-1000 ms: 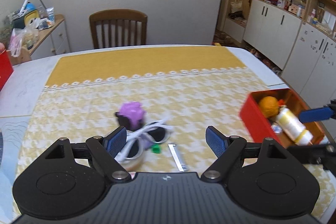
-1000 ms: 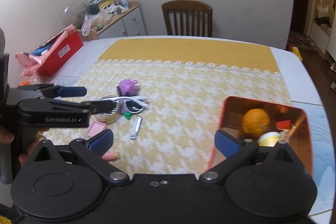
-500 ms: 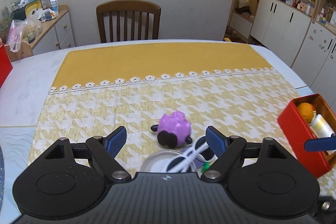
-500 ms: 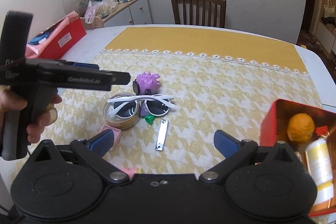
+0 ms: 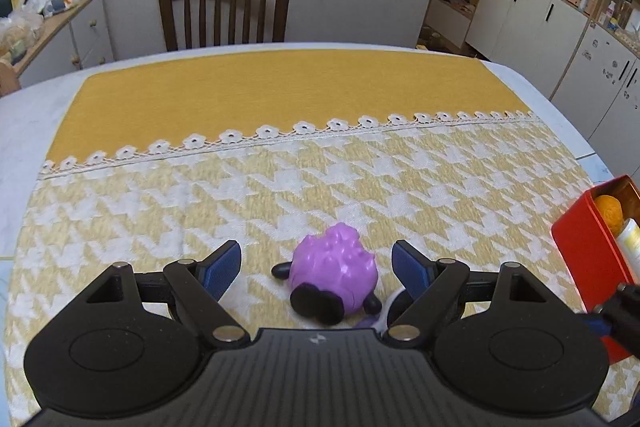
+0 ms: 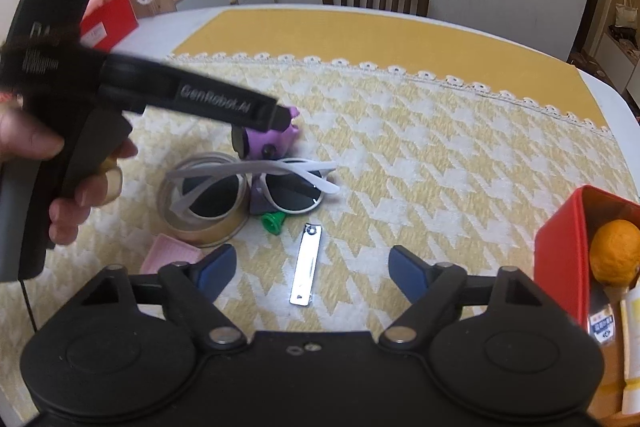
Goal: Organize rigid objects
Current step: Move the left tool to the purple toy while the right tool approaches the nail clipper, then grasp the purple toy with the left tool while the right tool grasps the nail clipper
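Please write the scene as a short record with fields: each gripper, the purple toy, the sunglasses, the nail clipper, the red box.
left gripper: jaws open, one on each side of the purple toy, not closed on it
right gripper: jaws open, holding nothing, above the nail clipper
purple toy: on the yellow tablecloth, behind the sunglasses
sunglasses: white frame, dark lenses, one lens resting over a tape roll
nail clipper: silver, flat on the cloth
red box: at the right; holds an orange and a white bottle

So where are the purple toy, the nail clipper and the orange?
purple toy (image 5: 334,273), left wrist view, its bumpy back
nail clipper (image 6: 306,263), right wrist view, mid-blade
orange (image 6: 614,251), right wrist view, its peel
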